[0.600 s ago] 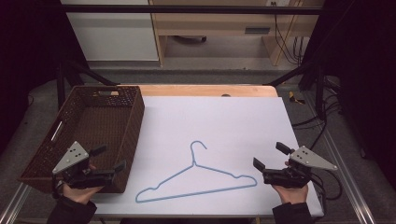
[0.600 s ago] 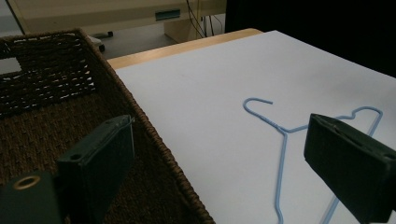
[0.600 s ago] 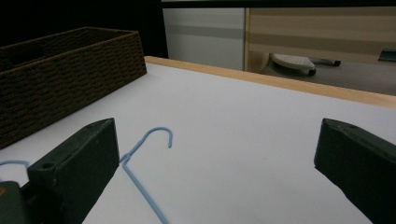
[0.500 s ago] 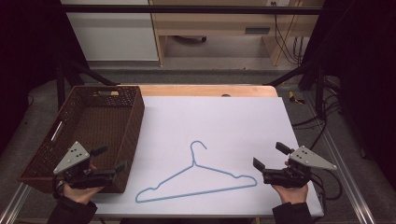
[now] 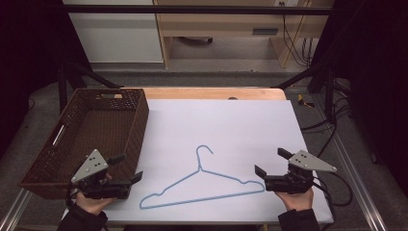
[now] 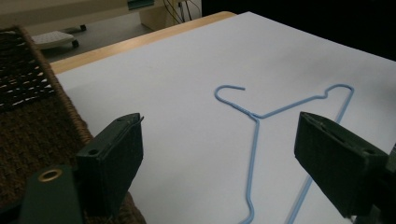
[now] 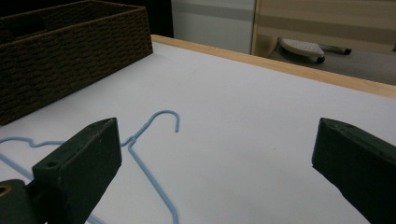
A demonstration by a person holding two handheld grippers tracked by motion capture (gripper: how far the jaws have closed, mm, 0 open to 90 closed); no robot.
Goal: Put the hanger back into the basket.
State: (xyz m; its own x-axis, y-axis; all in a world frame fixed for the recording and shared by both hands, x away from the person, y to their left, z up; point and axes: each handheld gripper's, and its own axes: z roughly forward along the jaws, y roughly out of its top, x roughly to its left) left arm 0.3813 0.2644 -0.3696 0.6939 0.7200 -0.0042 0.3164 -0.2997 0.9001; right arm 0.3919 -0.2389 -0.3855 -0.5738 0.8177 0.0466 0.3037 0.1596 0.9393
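— Since both grippers sit at the near edge with nothing in them, where is the thing they are after?

— The blue wire hanger [image 5: 202, 180] lies flat on the white sheet over the table [image 5: 240, 120], between the two hands, hook pointing away from the person. One shoulder end reaches toward the left gripper [image 5: 126, 169], the other almost to the right gripper [image 5: 270, 162].

— And the jaws?

— Both spread wide and empty. In the left gripper view the hanger's hook and neck show in the gap between the jaws, farther out on the sheet. In the right gripper view the hook sits just inside the left-hand jaw.

— Why hold them like that?

— My guess is readiness: open jaws aimed along the table let either hand slide onto the thin wire. It lies flush on the sheet, so a low, level approach seems sensible.

— And the basket?

— The brown wicker basket [image 5: 86, 130] stands on the left, its near corner right beside the left gripper, well apart from the hanger's hook. It looks empty, so it is plausibly where the hanger is meant to go. The right gripper is nearer a wire end and looks better placed to start.
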